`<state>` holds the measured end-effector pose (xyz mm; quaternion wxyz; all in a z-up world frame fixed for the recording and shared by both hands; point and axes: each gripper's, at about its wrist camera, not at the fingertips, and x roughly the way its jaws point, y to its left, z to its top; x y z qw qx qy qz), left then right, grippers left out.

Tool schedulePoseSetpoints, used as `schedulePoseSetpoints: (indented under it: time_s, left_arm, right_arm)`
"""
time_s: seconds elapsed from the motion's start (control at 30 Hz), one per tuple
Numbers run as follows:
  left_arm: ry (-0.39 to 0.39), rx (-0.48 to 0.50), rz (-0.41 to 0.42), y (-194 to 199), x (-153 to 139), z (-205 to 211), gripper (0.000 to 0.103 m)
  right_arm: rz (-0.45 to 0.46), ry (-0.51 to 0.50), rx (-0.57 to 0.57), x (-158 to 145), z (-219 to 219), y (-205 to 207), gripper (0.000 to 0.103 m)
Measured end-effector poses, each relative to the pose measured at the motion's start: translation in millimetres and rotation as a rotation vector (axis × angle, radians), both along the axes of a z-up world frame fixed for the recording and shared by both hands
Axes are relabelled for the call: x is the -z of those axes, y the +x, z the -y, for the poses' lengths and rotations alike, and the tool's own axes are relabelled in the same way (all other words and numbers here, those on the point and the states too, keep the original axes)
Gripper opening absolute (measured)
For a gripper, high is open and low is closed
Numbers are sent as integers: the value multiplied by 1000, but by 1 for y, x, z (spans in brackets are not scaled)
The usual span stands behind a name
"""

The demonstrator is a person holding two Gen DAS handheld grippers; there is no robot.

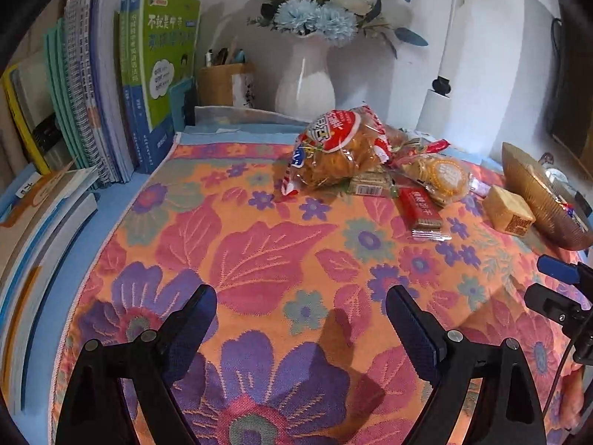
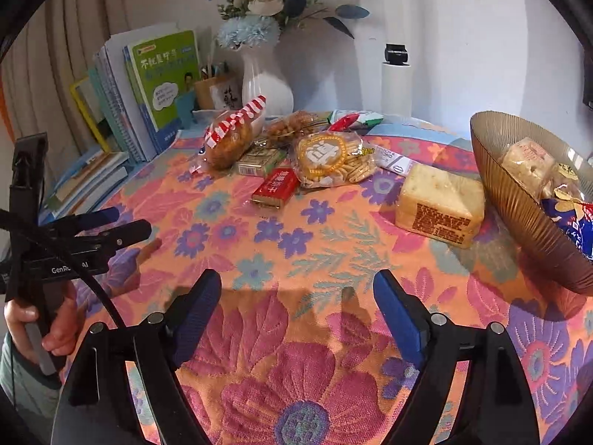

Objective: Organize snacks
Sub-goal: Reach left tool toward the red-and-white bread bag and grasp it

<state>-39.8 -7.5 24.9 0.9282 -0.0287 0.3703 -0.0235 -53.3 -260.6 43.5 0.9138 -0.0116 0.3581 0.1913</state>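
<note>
Because the loose snacks (image 2: 318, 155) lie heaped mid-worktop beside the ribbed bowl (image 2: 519, 200), which already holds some, I fear a careless reach could topple the pile or nudge the bowl off the floral cloth (image 2: 296, 244); my left tongs (image 1: 302, 307) and right tongs (image 2: 296, 293) both gape wide, empty.

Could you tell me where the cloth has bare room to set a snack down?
The near cloth, between both open grippers and the red packet, is free. It is crowded at the back, around the bread bag, and beside the bowl.
</note>
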Motion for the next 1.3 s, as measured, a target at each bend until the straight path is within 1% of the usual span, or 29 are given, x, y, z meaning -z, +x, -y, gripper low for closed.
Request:
schedulePoseSetpoints:
  time_s: [0.1,0.2,0.33,0.43,0.53,0.57,0.6,0.7,0.73,0.8,0.83,0.87,0.9,0.93,0.97,1.0,1.03,1.07,1.1,1.13,1.17,1.2,1.23,1.3]
  left_arm:
    - [-5,-4,5,-2,1,-2,91]
    - [4,-8,2,-2,1,-1,91]
    - [33,-26,4,-3,2,2,91]
    - [25,-6,-5,-2,2,3,91]
    - [2,46,-35,1,4,5,91]
    - [1,55,-38,1,4,6,91]
    - [-1,67,-40,0,4,7,91]
    - [-10,104,-48,0,3,9,91]
    - [-29,126,-69,2,2,10,91]
    - [-157,228,-144,9,-2,9,91]
    - [-271,315,-190,16,-10,8,91]
    - [-325,347,-194,22,-18,7,91]
    - [-348,347,-174,28,-29,5,91]
    - [-349,333,-149,33,-37,4,96]
    - [-335,312,-124,41,-44,2,102]
    - [-283,276,-79,52,-52,3,103]
    - [-243,255,-52,61,-56,5,103]
    - [-179,225,-23,74,-58,9,103]
    - [-133,204,-10,84,-57,12,103]
    - [-62,165,2,99,-55,16,103]
    - [-35,140,1,109,-51,17,103]
    - [-30,126,-6,120,-47,18,103]
    - [-42,120,-12,131,-42,19,103]
    - [-88,111,-29,144,-32,17,103]
  right_arm:
    - [-11,-10,-4,1,0,2,84]
    - [-3,-29,-9,1,-3,-2,84]
    - [6,-54,-3,1,-5,-3,84]
    - [6,-54,3,1,-4,-3,84]
    - [-2,-36,10,1,0,-2,84]
    - [-15,-11,13,1,5,0,84]
    - [-15,-11,13,1,5,0,85]
    - [-28,53,22,0,17,3,85]
    - [-32,68,30,-1,20,3,85]
    - [-47,94,41,0,26,5,85]
    - [-61,109,44,1,28,7,85]
    - [-80,127,47,3,31,10,85]
    - [-80,127,47,3,31,10,85]
    - [-89,131,45,3,31,11,85]
    - [-98,132,41,4,30,11,85]
    - [-98,132,41,4,30,11,85]
    - [-101,128,36,4,29,12,85]
    - [-104,124,31,5,28,12,85]
    - [-110,115,31,6,27,13,85]
    - [-114,106,33,7,25,14,85]
    - [-118,96,38,8,24,15,85]
    - [-117,90,40,8,23,15,85]
    - [-111,80,42,8,22,14,85]
    - [-108,75,39,8,21,13,85]
